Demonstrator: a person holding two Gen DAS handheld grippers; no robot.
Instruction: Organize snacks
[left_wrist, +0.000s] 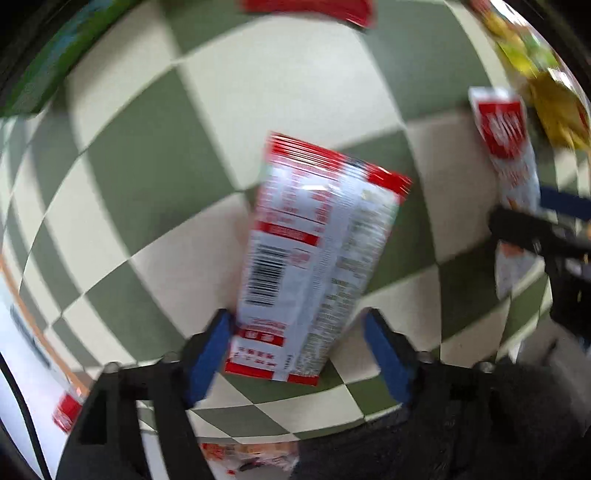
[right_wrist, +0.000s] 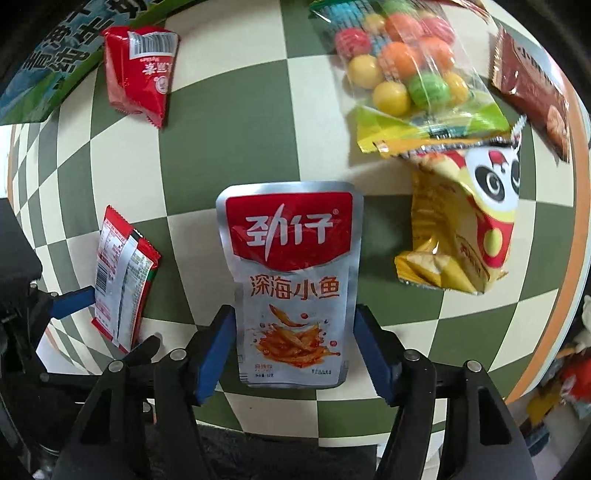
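Note:
A red and white snack packet (left_wrist: 306, 251) lies back-up on the checkered table (left_wrist: 147, 177), between the blue pads of my left gripper (left_wrist: 297, 325). The left pad sits at its edge, and a gap shows at the right pad, so this gripper is open. The right wrist view shows the same packet (right_wrist: 122, 284) and the left gripper (right_wrist: 110, 321) at the left. A silver fish snack pouch (right_wrist: 291, 266) lies face-up with my right gripper (right_wrist: 291, 317) shut on it, a pad against each side edge. At the far right of the left wrist view are that pouch (left_wrist: 506, 147) and the right gripper (left_wrist: 535, 216).
A red packet (right_wrist: 136, 70) and a green printed box (right_wrist: 48, 62) lie at the far left. A bag of coloured gumballs (right_wrist: 406, 59), a brown packet (right_wrist: 532, 88) and a yellow panda packet (right_wrist: 461, 221) lie at the right. The table's orange rim (right_wrist: 554, 295) curves close behind them.

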